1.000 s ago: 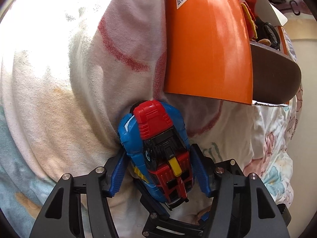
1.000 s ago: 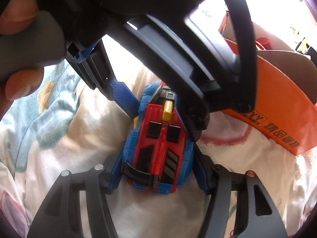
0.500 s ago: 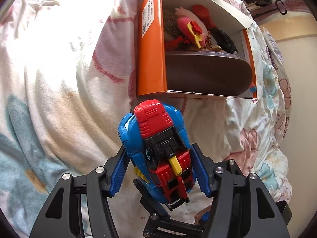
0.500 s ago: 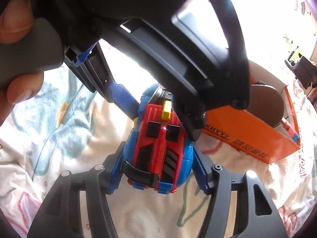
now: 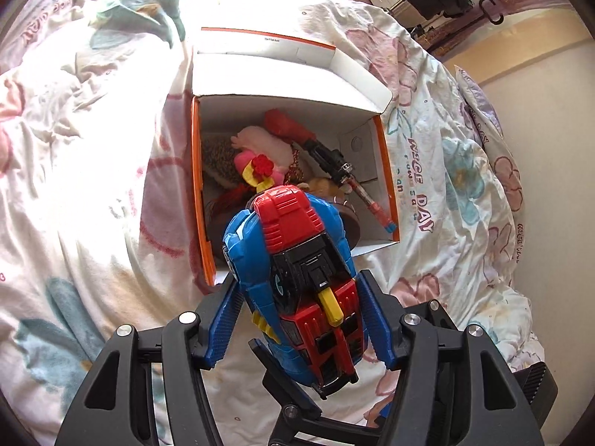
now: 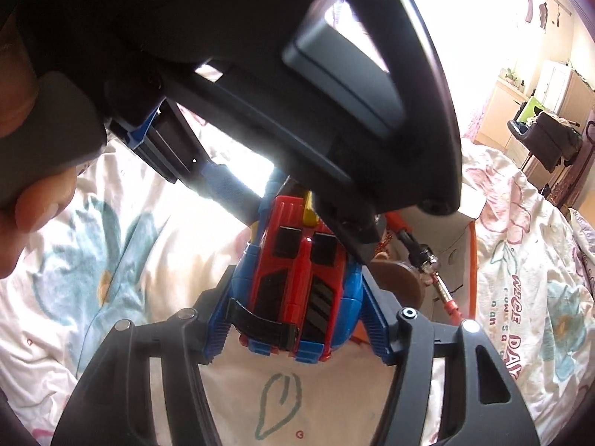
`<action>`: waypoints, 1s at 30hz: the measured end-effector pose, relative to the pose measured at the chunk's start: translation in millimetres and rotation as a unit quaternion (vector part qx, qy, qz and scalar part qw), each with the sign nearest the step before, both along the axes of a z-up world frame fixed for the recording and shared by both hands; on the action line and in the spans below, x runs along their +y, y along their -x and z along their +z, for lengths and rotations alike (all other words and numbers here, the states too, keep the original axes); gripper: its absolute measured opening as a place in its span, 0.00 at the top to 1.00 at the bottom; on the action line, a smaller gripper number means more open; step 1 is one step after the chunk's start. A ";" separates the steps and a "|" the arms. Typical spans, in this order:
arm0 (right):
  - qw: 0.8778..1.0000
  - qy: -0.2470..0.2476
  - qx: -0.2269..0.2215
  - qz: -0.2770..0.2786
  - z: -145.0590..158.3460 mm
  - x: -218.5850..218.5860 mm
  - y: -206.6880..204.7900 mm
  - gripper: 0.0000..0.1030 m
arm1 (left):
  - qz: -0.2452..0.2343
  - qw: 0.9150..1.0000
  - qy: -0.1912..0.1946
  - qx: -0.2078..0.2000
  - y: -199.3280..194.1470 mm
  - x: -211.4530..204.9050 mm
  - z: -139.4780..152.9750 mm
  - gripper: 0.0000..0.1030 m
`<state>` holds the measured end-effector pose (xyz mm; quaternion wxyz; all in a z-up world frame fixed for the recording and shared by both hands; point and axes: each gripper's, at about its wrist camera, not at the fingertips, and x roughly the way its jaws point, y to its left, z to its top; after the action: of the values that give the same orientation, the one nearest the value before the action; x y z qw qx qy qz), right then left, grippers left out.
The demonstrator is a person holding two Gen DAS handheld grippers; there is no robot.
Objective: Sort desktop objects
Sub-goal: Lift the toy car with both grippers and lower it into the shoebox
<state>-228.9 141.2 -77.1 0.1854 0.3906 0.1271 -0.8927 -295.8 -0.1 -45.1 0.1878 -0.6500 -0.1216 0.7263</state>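
1. Now both of my tools have hold of one thing: the blue-and-red toy car [image 5: 297,282] is clamped between the blue pads of my left hand-held gripper [image 5: 299,319], and my right hand-held gripper [image 6: 297,319] is closed on the other end of the same car, pads pressed to its blue flanks.

2. Its long axis runs straight along my left gripper's fingers, red end pointing away from me and slightly up in the left wrist view, black-and-yellow end nearest the camera. From the right wrist view the car is seen from the opposite end, so the two grippers face each other along its length.

3. The car hangs in the air above the flowered bedding [image 5: 93,193], not resting on it.

4. The open orange cardboard box [image 5: 198,200] lies directly ahead of and below the car's red end. That red end overlaps the box's near edge in the left view, while the body sits short of the opening.

5. Inside the box I see a plush doll [image 5: 260,156], a dark brown round object [image 6: 399,278] and a red-and-black rod-shaped toy [image 5: 334,160] crowding the near half.

6. I judge the coming move is a short carry forward along the car's own axis, then down; my left hand, behind the car, is the one placed to push it over the box.
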 end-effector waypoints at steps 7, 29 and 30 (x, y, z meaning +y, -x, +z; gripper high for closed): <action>0.999 0.024 -0.028 -0.036 -14.9 16.7 65.9 0.42 | -0.012 1.000 0.019 -0.016 61.8 15.9 -20.5 0.42; 0.994 0.030 -0.081 -0.070 -93.8 35.7 143.9 0.23 | -0.025 0.998 0.001 -0.065 106.1 4.3 -101.0 0.41; 0.994 0.030 -0.078 -0.070 -93.7 36.3 143.6 0.22 | -0.027 0.998 0.001 -0.062 105.1 4.5 -100.2 0.41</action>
<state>-372.5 177.5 -170.7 0.1432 0.4609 0.0583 -0.8739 -400.9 4.4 -145.3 0.1990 -0.6969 -0.1147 0.6794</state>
